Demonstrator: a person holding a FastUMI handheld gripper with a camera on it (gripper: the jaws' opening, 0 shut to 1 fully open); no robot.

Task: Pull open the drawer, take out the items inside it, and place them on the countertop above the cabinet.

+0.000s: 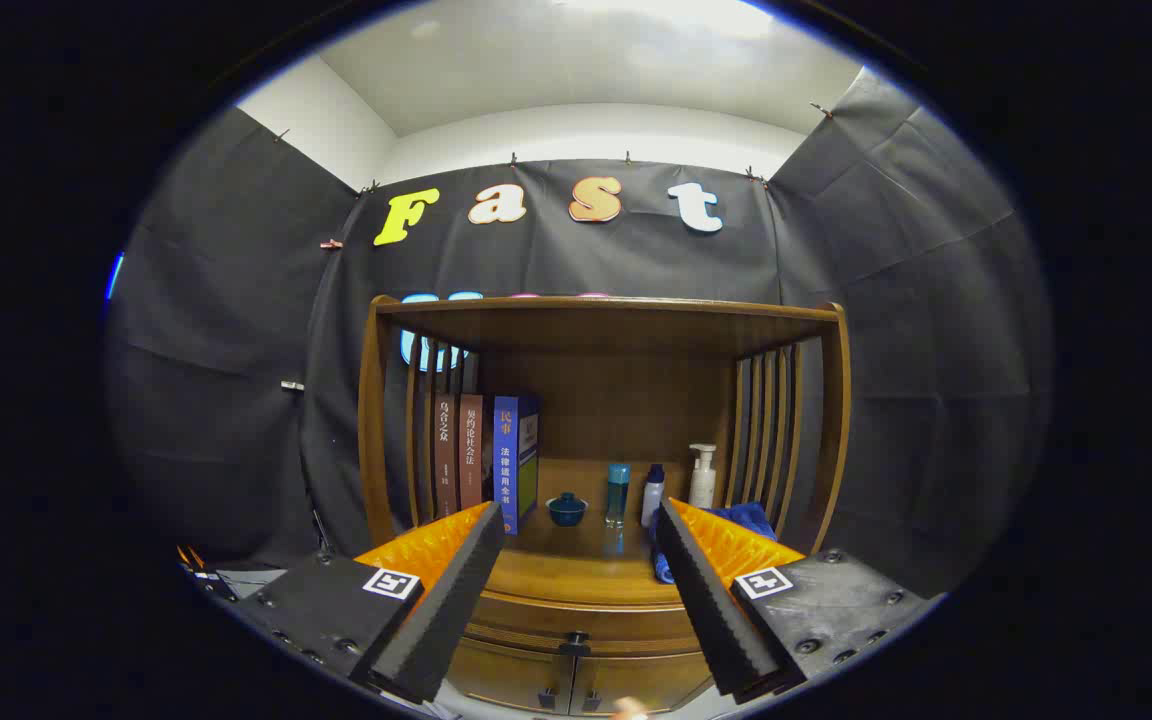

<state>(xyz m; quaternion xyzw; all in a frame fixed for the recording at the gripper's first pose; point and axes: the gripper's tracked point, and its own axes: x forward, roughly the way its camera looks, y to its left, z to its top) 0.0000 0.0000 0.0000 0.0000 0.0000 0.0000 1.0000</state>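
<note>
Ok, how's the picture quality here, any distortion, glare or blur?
Gripper view: strong fisheye bending, the cabinet posts bow outward; bright overexposed ceiling patch, dim shelf interior; a faint reflection on the countertop below the bottles; books fairly sharp; the open claw looms large in front.

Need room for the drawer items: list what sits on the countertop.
On the countertop: three books, a small lidded bowl, a teal bottle, a white bottle, a pump bottle, and a blue cloth partly hidden by a finger. The gripper is open.
</note>
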